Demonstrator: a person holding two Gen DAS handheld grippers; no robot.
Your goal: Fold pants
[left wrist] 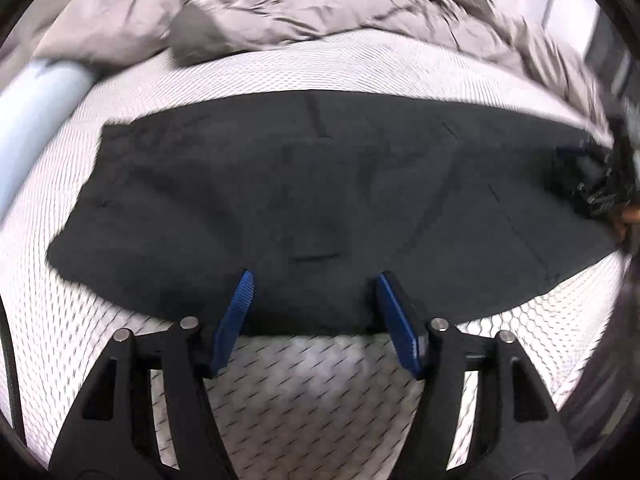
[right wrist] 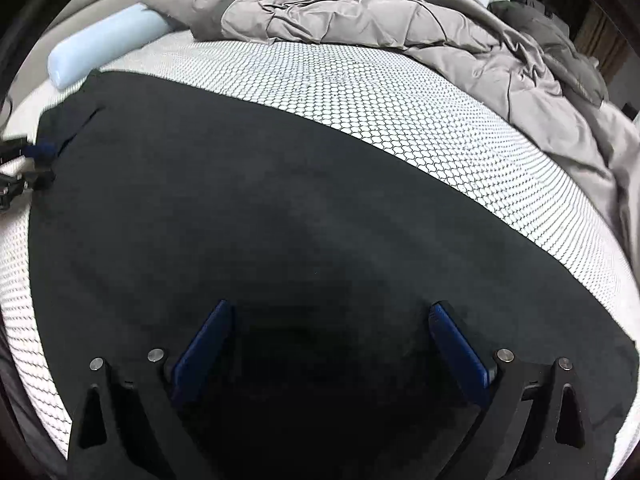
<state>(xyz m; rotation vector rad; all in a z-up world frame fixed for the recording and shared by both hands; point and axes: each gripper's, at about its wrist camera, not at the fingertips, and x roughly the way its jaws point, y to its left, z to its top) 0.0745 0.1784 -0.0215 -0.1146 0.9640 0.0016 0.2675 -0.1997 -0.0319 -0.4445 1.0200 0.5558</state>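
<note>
The black pants (left wrist: 320, 200) lie flat across the white honeycomb-patterned mattress (left wrist: 280, 68). In the left wrist view my left gripper (left wrist: 314, 280) is open, its blue pads over the near edge of the pants, apart from each other. My right gripper shows at the far right edge (left wrist: 600, 184), over the end of the pants. In the right wrist view my right gripper (right wrist: 330, 312) is open low over the pants (right wrist: 280, 220), which fill most of the view. The left gripper shows small at the far left (right wrist: 36, 160) by the pants' edge.
A crumpled grey duvet (right wrist: 360, 12) is piled along the back and right of the mattress (right wrist: 400, 112). A pale blue bolster (right wrist: 104, 44) lies at the back left; it also shows in the left wrist view (left wrist: 36, 120).
</note>
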